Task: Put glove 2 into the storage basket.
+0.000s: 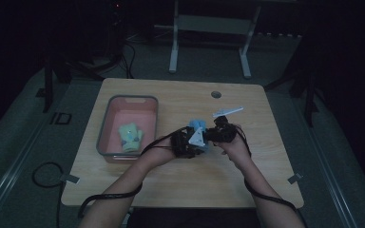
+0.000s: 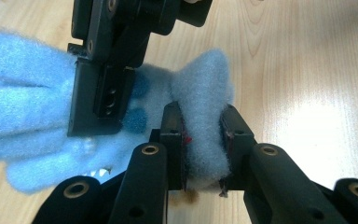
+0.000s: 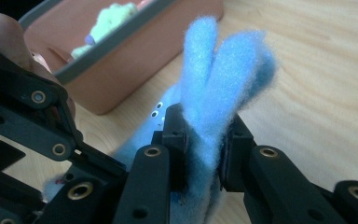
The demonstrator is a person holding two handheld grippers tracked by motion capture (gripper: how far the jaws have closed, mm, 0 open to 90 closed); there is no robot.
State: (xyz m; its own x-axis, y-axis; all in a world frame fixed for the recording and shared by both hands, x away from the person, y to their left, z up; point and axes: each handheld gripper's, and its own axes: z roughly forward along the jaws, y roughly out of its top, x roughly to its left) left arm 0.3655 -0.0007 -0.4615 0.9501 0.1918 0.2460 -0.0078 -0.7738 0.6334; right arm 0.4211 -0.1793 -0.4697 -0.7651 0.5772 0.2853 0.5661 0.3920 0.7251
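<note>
A: Where's the blue fleece glove (image 1: pixel 199 127) against the pink bin (image 1: pixel 109 142)?

B: To the right of the bin, off its long side, held over the bare wooden table (image 1: pixel 180 180). A pale green glove (image 1: pixel 130 137) lies inside the bin.

A: And the grippers?

B: Both sit right of the bin too, close together, with the blue glove between them. The left gripper (image 2: pixel 204 140) has its pads squeezed narrow on a fold of blue fleece, which bulges out above the jaws. The other gripper's black body crosses the upper left of that view, in front of the glove's fingers.

A: The right one?

B: The right gripper (image 3: pixel 204 140) is clamped on the glove as well; two fleece fingers stand up out of its jaws, with the bin behind them to the left. The left gripper's linkage shows at that view's left edge.
</note>
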